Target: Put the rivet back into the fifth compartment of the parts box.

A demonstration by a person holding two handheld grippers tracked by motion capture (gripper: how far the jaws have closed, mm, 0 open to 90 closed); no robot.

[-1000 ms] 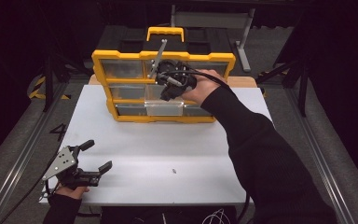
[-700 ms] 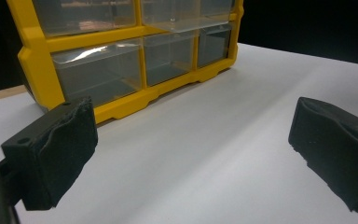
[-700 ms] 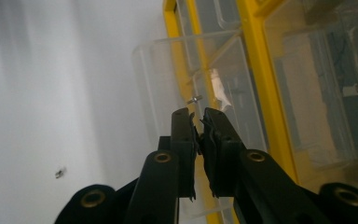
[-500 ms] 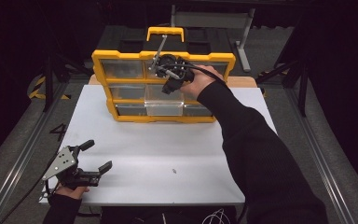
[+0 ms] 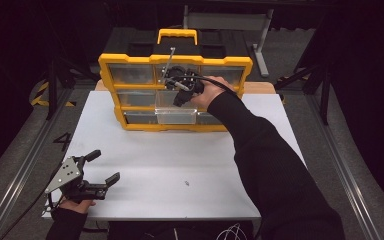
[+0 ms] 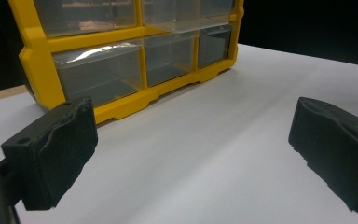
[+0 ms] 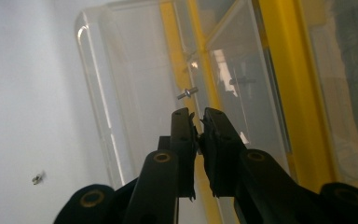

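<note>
The left tool (image 5: 100, 167) was held with its jaws spread wide and empty above the near left corner of the white counter (image 5: 190, 150). Near the counter's middle front a small screw (image 5: 186, 183) was seen lying loose. The right tool (image 5: 180, 95), jaws nearly closed with nothing visibly clamped, was held over the pulled-out clear drawer (image 5: 176, 112) of the yellow organizer (image 5: 111, 75), where another screw (image 7: 187, 93) was seen just beyond its tips.

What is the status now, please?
Right gripper nearly shut over open clear drawer; screw inside. Left gripper open, idle. Another screw on table.
</note>
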